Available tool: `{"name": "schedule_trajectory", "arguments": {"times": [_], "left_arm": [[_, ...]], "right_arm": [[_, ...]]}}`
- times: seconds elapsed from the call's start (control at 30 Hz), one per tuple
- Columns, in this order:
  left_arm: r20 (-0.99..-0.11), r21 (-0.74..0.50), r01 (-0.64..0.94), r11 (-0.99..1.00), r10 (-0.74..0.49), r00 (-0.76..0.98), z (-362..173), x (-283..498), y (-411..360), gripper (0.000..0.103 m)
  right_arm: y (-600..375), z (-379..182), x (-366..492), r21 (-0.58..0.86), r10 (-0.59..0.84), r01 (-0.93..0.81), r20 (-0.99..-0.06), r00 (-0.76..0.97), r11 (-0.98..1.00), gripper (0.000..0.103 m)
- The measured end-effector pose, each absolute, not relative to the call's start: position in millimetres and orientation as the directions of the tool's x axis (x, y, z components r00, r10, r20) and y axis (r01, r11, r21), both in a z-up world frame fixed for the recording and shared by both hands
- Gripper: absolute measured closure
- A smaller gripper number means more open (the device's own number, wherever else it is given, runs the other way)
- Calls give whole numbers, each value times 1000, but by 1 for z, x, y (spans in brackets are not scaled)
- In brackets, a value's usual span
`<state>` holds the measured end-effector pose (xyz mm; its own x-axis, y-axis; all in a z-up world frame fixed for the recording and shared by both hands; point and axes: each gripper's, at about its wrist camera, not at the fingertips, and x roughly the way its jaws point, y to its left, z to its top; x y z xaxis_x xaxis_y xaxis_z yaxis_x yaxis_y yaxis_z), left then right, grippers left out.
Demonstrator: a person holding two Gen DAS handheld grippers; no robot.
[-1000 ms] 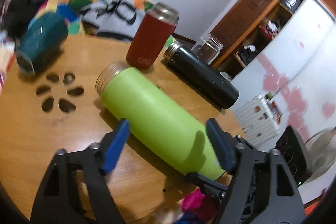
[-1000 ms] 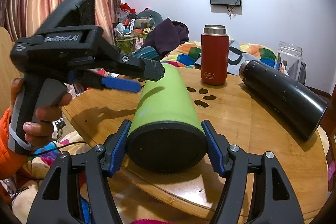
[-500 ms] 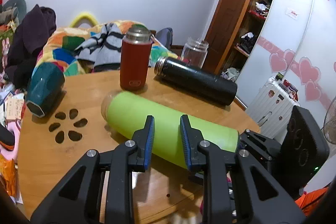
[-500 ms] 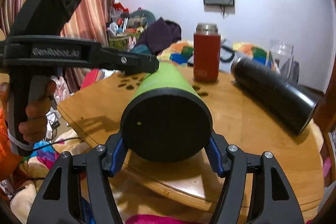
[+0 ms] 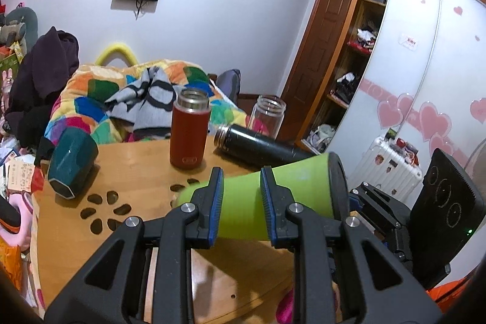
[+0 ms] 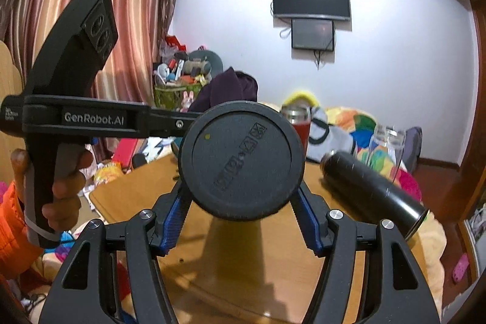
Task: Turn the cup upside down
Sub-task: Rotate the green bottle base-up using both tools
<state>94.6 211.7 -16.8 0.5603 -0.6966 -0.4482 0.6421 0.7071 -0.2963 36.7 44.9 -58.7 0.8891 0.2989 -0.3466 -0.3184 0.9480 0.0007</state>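
Observation:
The green cup point(image 5: 300, 184), a tall tumbler with a black base point(image 6: 241, 160), is tilted, base end raised off the wooden table point(image 5: 136, 181). My right gripper point(image 6: 241, 211) is shut on the cup's base end, its blue pads point(image 6: 174, 217) on either side. My left gripper point(image 5: 241, 208) stands in front of the cup's middle with its jaws nearly closed and empty; its body also shows in the right wrist view point(image 6: 91, 120). The cup's mouth end points down toward the table and is partly hidden behind the left fingers.
A red flask point(image 5: 189, 131) stands upright at the table's far side. A black flask point(image 5: 261, 146) lies on its side beside it, with a glass jar point(image 5: 267, 116) behind. A dark teal cup point(image 5: 71, 163) lies at the left. A bed with clothes is beyond.
My right gripper has lifted the cup's base end off the table, tilting the cup. My left gripper closed its jaws earlier and has risen in front of the cup.

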Motion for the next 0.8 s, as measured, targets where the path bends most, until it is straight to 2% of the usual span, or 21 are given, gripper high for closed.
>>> {"name": "schedule_trajectory", "arguments": {"times": [0.17, 0.37, 0.8], "left_arm": [[-417, -315, 644, 697, -711, 566, -10, 97, 218, 84], [-385, -340, 636, 693, -720, 578, -5, 103, 227, 84], [-392, -361, 592, 721, -693, 605, -11, 126, 232, 84]], "right_arm": [[49, -47, 45, 0, 305, -323, -326, 895, 946, 42], [55, -40, 57, 10, 301, -315, -324, 897, 949, 42], [57, -35, 91, 68, 308, -305, -354, 883, 950, 42]]}}
